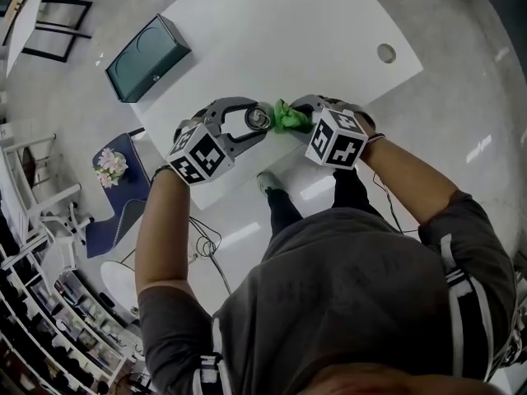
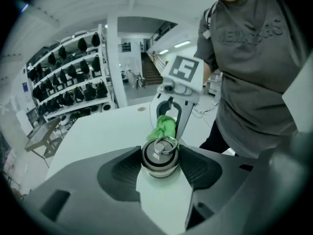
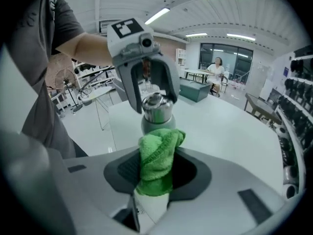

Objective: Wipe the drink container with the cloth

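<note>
On the far left corner of the desk [image 1: 272, 39] sits a dark teal box [image 1: 148, 58], well apart from the work.

Near the desk's near edge, the left gripper [image 1: 260, 120] is clamped on the steel bottle [image 3: 156, 112]. Its two pads press the sides of the upper body, just below the ring-topped cap, and the bottle stands upright between them. No view shows whether its base rests on the desk or hangs above it.

Just right of the bottle is the green cloth [image 1: 290, 118], bunched into a wad and touching the bottle's side below the cap. The right gripper [image 1: 301, 118] is closed on that wad, with the cloth's upper end poking past the jaws towards the bottle. Further right, near the desk's right corner, is a round cable hole [image 1: 386, 53].

The main risk is probably the bottle turning or sliding in the left jaws, since the metal looks round and smooth and the cloth pushes from one side. A hard push could tilt it or knock it free close to the near edge. The wad could also be dragged out of the right jaws if it catches. It is small too, so parts of the bottle could go unwiped.
</note>
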